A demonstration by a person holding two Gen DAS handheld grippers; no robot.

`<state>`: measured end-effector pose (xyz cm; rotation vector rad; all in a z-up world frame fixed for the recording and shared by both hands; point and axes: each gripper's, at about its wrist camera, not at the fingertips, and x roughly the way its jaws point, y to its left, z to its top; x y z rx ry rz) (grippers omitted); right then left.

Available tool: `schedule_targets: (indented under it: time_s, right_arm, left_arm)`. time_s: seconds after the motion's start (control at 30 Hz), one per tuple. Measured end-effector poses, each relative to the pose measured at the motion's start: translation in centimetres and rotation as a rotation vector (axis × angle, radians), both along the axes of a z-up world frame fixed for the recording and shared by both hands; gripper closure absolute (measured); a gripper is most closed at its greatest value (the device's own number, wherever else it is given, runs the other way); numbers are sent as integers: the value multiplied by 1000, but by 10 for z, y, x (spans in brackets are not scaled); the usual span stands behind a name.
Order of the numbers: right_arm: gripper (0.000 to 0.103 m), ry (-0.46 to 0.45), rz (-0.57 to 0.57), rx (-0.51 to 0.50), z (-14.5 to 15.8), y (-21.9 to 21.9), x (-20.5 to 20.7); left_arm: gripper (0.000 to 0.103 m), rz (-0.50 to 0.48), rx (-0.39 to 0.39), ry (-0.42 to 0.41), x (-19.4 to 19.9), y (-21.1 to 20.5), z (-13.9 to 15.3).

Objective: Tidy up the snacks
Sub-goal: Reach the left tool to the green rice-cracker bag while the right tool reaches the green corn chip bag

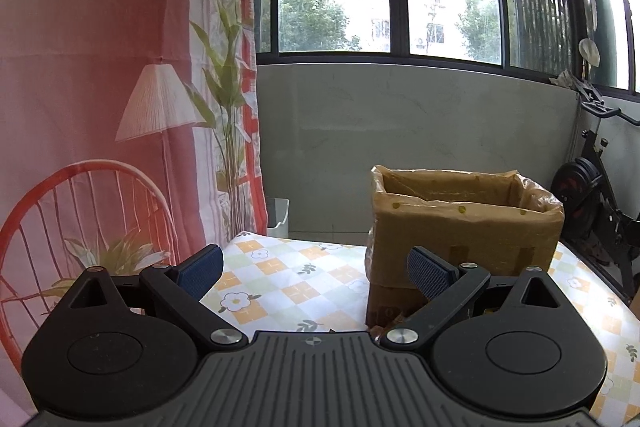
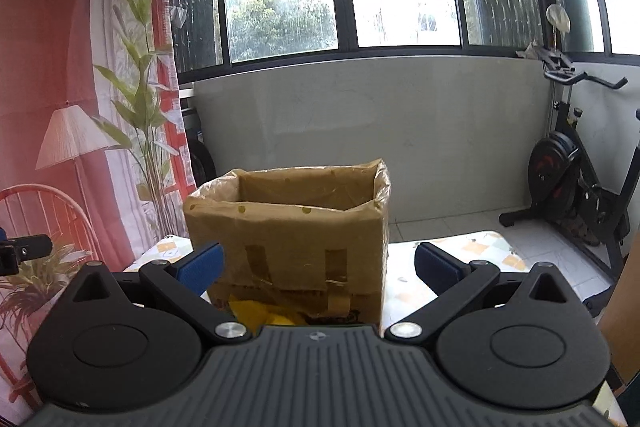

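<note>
Cardboard box [image 2: 288, 239] stands on the table [image 1: 280, 287]; left claw [image 1: 316, 269] and right claw [image 2: 318, 267] hover level, wide open, empty.

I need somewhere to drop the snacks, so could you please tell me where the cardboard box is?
The cardboard box stands on the floral tablecloth, dead ahead in the right wrist view and right of centre in the left wrist view.

The lined cardboard box [image 1: 464, 223] stood open-topped on the desk [image 1: 280, 279], blocking its right side, while bare cloth lay free to its left.
</note>
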<state>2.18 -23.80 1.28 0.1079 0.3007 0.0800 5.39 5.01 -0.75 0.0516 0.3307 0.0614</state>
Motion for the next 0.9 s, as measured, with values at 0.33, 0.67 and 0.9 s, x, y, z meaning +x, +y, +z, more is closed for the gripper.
schedule_targets:
  time_s: [0.33,0.67,0.9]
  right_arm:
    - [0,55,-25,32,-46,-10,50]
    - [2,214,-27,-80,-138,-18,45]
    - [3,224,-1,-223,-152,-21,59]
  left_arm:
    - [4,-61,-37,89,42,-10,-52]
    - [7,-87,-28,214,46,-20,-115]
    - [7,-113,-32,243,48,-27,-125]
